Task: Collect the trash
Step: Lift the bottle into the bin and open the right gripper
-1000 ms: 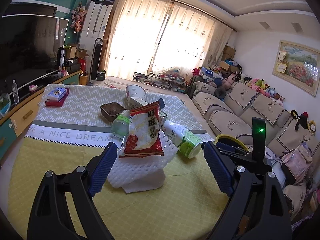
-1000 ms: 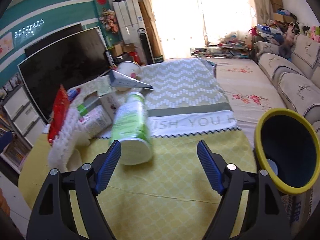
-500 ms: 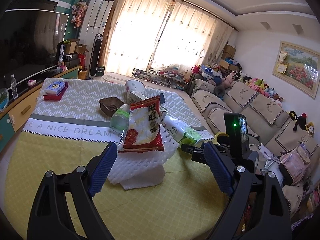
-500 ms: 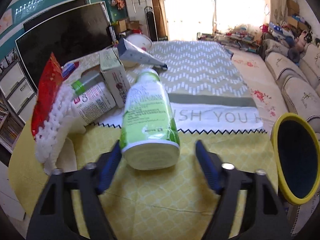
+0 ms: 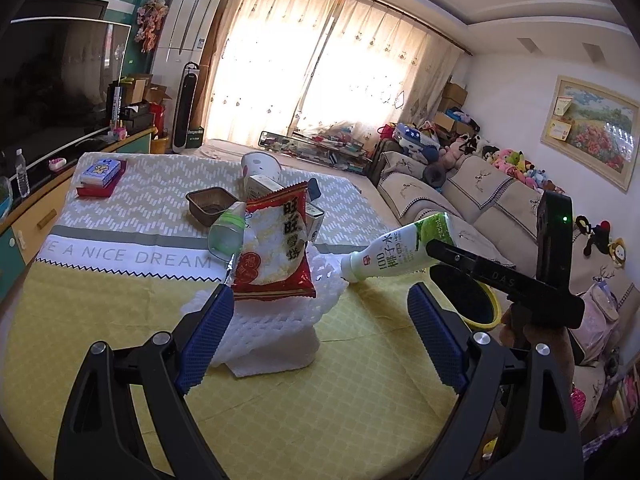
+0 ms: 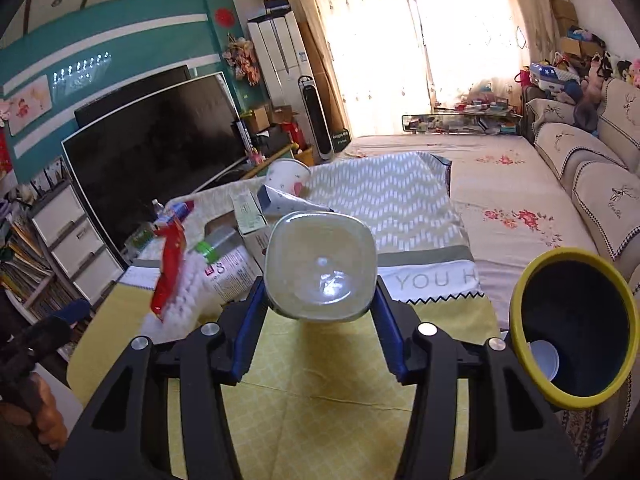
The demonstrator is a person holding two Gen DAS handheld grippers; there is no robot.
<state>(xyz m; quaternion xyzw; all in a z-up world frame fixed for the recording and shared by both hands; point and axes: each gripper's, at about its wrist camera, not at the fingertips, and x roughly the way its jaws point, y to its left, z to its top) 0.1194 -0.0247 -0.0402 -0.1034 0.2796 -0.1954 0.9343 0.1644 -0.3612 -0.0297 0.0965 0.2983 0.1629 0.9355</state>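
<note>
The table (image 5: 280,400) carries a yellow cloth with a pile of trash. A yellow-rimmed bin (image 6: 576,328) stands at its right edge. The left gripper (image 5: 316,336) hangs spread wide and empty before a red snack bag (image 5: 276,248) on white foam netting (image 5: 280,332). The right gripper (image 6: 320,312), jaws just closed, clamps a green-and-white bottle (image 5: 396,252) raised clear of the table, neck tilted down.
</note>
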